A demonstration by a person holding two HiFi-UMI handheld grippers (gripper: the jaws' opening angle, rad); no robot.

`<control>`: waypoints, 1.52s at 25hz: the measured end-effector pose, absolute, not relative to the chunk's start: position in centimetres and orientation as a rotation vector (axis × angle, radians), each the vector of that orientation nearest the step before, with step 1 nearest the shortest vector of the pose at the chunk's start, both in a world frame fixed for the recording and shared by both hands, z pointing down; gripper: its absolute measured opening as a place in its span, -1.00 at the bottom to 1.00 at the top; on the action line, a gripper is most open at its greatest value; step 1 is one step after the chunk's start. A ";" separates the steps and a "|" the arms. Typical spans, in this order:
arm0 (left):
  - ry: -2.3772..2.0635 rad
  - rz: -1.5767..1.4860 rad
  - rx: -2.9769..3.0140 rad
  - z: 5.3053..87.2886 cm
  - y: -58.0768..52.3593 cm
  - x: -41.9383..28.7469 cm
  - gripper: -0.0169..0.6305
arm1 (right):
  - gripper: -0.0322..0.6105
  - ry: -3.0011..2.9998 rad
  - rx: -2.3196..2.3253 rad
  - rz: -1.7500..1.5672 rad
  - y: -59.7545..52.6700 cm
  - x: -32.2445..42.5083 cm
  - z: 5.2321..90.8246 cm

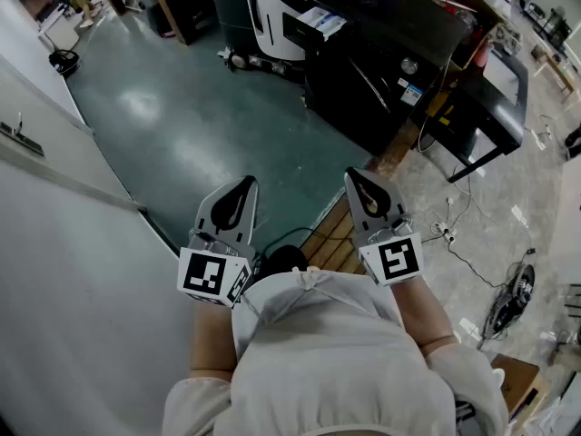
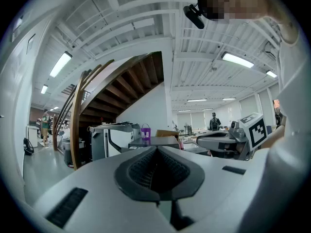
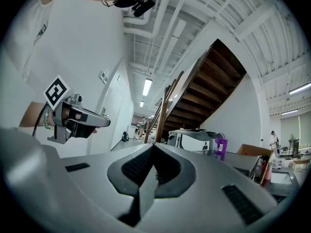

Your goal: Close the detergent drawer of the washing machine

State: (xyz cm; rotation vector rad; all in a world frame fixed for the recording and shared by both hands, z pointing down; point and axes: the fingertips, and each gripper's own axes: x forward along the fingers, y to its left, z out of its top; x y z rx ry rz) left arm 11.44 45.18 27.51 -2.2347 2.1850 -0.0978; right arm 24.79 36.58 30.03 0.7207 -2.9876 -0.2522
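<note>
The white washing machine (image 1: 277,12) stands far ahead across the green floor, and its detergent drawer (image 1: 318,24) appears to stick out to the right. The machine (image 2: 109,140) is small and distant in the left gripper view, and the machine (image 3: 194,140) is just as distant in the right gripper view. My left gripper (image 1: 241,192) and right gripper (image 1: 361,185) are held side by side close to my chest, pointing forward. Both are shut with nothing between the jaws, far from the machine. The left gripper (image 2: 155,152) and right gripper (image 3: 153,149) show closed tips.
A black cabinet (image 1: 390,53) stands right of the machine, with a purple container (image 2: 145,131) on top. A white wall (image 1: 54,207) runs along my left. A wooden staircase (image 3: 194,91) rises behind. Cables (image 1: 454,234) and a black object (image 1: 513,302) lie on the floor at the right.
</note>
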 end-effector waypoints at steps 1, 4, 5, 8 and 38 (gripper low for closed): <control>2.188 -0.099 -2.234 27.4 45.1 11.5 -0.89 | -0.89 -2.989 0.715 -0.250 36.5 24.7 30.0; 2.196 -0.101 -2.237 27.1 44.8 11.7 -0.89 | -0.89 -2.991 0.700 -0.242 36.5 24.7 30.1; 2.196 -0.101 -2.239 27.1 44.7 11.8 -0.89 | -0.89 -2.990 0.697 -0.240 36.6 24.7 30.1; 2.189 -0.101 -2.244 27.3 44.4 12.3 -0.89 | -0.89 -2.988 0.701 -0.224 36.3 25.1 30.3; 2.149 -0.139 -2.431 30.8 26.8 -5.7 -0.89 | -0.89 -2.905 0.894 -0.113 19.0 9.5 33.1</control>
